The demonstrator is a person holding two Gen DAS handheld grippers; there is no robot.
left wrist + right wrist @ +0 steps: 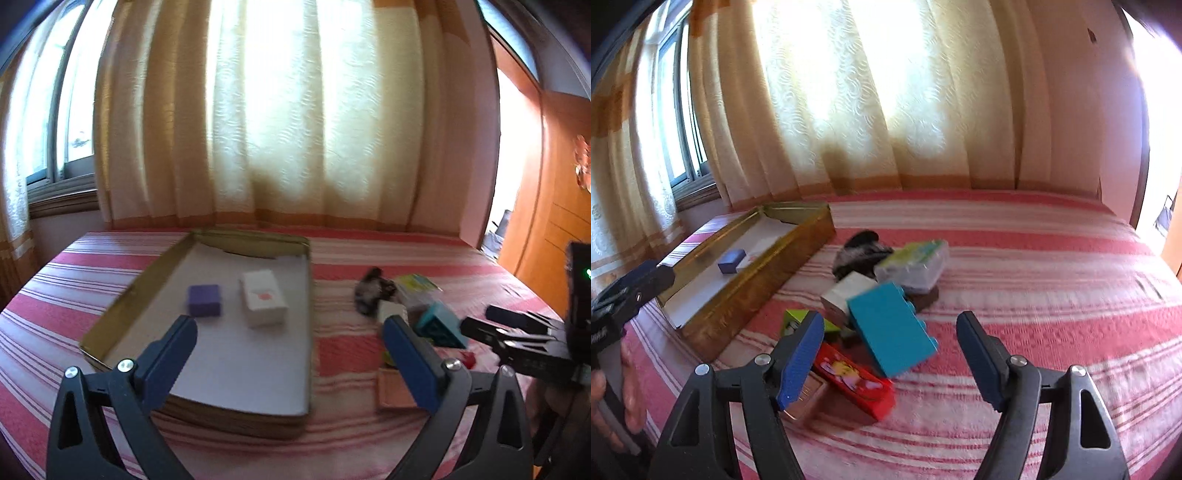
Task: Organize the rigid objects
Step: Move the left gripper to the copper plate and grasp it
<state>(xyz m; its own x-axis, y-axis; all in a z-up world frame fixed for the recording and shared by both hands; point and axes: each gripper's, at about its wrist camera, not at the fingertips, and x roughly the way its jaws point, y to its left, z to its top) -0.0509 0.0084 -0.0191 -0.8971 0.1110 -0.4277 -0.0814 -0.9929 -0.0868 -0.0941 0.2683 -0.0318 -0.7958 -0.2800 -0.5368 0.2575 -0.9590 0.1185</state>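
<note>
From the left wrist camera, the left gripper (290, 341) hangs with its blue-padded fingers spread wide and nothing between them, over the near end of the shallow gold metal tin with a white floor (110, 317). The tin's long axis runs from six o'clock toward twelve o'clock. Inside it a small purple block (204, 300) sits just beside, at nine o'clock of, a white rectangular box with a pink mark (264, 297), whose long side follows the tin's; both look already sorted, lined up to save room. At three o'clock, on the pink striped bedspread (369, 251), lies the unsorted pile. From the right wrist camera, the right gripper (890, 343) has its fingers apart and empty, aimed at that pile. The teal studded plastic brick (892, 326) lies at twelve o'clock, its long axis running roughly eleven to five, tilted on its neighbours. A red printed rectangular case (855, 380) lies at nine o'clock, pointing ten to four. Probably the brick is the next pick, since it sits on top.
</note>
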